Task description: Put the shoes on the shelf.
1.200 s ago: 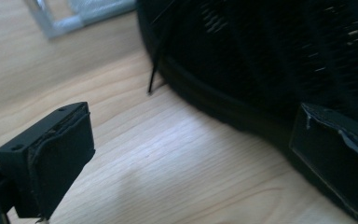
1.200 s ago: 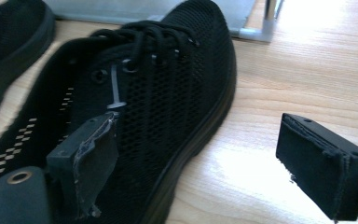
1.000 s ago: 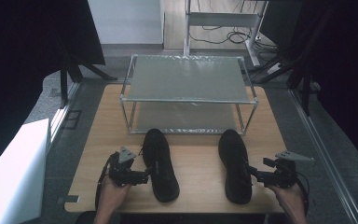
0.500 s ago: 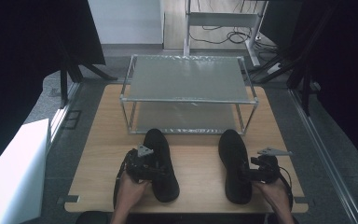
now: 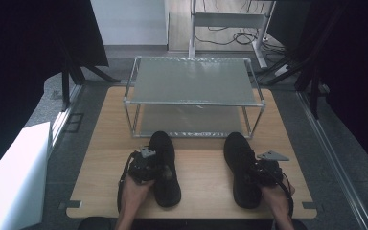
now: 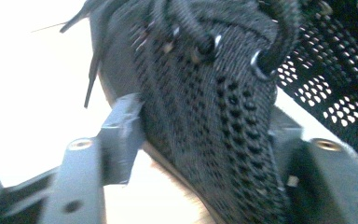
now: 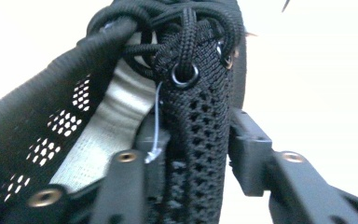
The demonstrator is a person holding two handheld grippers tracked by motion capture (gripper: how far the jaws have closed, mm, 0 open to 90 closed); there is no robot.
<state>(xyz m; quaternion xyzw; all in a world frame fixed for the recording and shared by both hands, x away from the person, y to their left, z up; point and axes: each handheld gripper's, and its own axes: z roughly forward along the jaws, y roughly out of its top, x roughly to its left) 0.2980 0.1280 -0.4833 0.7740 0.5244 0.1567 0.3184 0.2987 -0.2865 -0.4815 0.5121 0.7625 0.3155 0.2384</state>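
Observation:
Two black mesh lace-up shoes lie side by side on the wooden table (image 5: 202,184), toes toward the rack. My left gripper (image 5: 158,168) reaches from the left over the outer wall of the left shoe (image 5: 166,189). Its jaws have just been closing, and in the left gripper view the left gripper (image 6: 203,137) pinches that shoe's (image 6: 214,107) side wall by the eyelets. My right gripper (image 5: 255,171) comes in from the right onto the right shoe (image 5: 239,153). Its jaws have also just been closing; the right gripper (image 7: 196,142) clamps the laced side wall of the shoe (image 7: 196,102), one jaw inside.
A two-level metal rack (image 5: 194,102) with frosted shelves stands at the table's far half, just beyond the shoe toes. A white box (image 5: 14,182) sits off the left edge. Black curtains flank both sides; desk legs and cables (image 5: 225,28) lie behind.
Both hands have moved inward from beside the shoes onto them. Each gripper's jaws have closed around its shoe's side wall. The shoes lie where they were.

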